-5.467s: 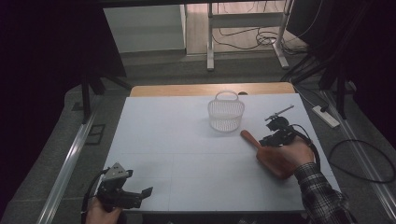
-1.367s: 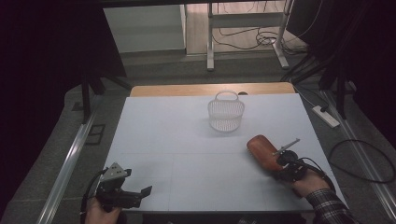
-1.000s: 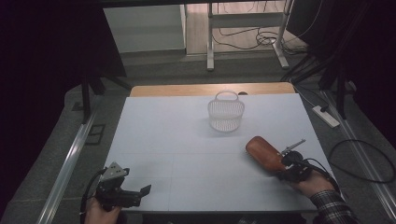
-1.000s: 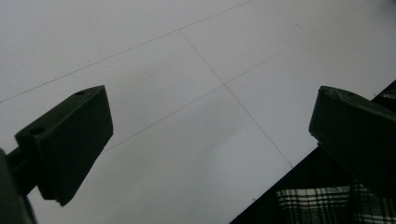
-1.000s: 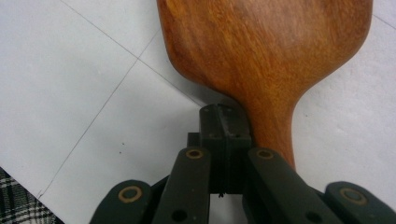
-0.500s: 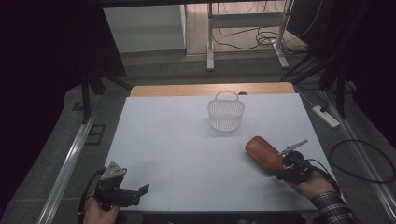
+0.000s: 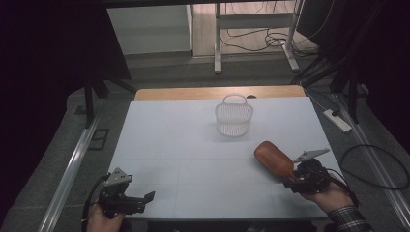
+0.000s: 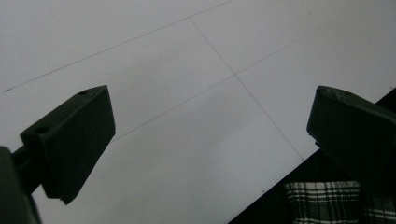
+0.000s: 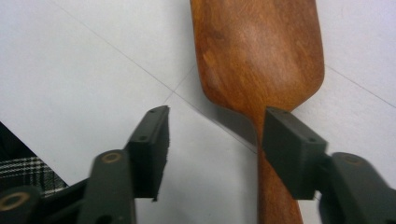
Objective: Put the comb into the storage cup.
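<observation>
Wooden spatula lies on the surface at about four o'clock from the basket, and your right gripper, just opening, could nudge it askew, while your left gripper gapes empty.

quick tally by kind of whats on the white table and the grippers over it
wooden spatula: 1
white mesh basket: 1
handheld grippers: 2, the left gripper and the right gripper
total: 4
</observation>
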Demonstrator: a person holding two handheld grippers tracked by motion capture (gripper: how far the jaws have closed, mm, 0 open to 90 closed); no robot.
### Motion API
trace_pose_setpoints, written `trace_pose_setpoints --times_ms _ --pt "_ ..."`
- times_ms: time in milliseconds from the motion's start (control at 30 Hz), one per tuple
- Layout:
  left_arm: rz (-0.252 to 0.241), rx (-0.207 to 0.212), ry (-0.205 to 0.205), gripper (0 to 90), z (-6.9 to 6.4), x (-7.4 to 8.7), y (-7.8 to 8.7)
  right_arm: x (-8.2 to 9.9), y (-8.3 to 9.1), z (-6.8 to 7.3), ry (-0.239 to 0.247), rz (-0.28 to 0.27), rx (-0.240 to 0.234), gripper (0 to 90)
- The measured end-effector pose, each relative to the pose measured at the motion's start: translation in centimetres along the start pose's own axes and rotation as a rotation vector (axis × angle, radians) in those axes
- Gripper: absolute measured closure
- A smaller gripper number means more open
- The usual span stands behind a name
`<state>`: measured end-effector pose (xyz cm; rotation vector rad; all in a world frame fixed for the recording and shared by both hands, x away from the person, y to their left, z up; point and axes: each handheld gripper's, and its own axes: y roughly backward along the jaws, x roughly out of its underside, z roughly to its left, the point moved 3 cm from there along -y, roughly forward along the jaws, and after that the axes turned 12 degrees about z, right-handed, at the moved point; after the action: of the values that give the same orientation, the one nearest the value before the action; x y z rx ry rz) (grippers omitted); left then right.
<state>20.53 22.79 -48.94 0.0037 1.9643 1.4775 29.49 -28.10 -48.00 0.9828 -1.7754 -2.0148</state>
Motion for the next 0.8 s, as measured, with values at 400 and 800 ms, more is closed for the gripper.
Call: trace_pose_setpoints --times_ms 400,800 --pt "0.001 0.001 -0.007 2.2 -0.1 0.0 0.0 0.1 0.6 -0.6 -0.017 -0.022 0.03 22.1" --pt "0.006 -0.001 -0.011 2.4 -0.1 0.0 0.0 0.3 0.9 -1.5 -0.06 -0.046 0.028 8.4"
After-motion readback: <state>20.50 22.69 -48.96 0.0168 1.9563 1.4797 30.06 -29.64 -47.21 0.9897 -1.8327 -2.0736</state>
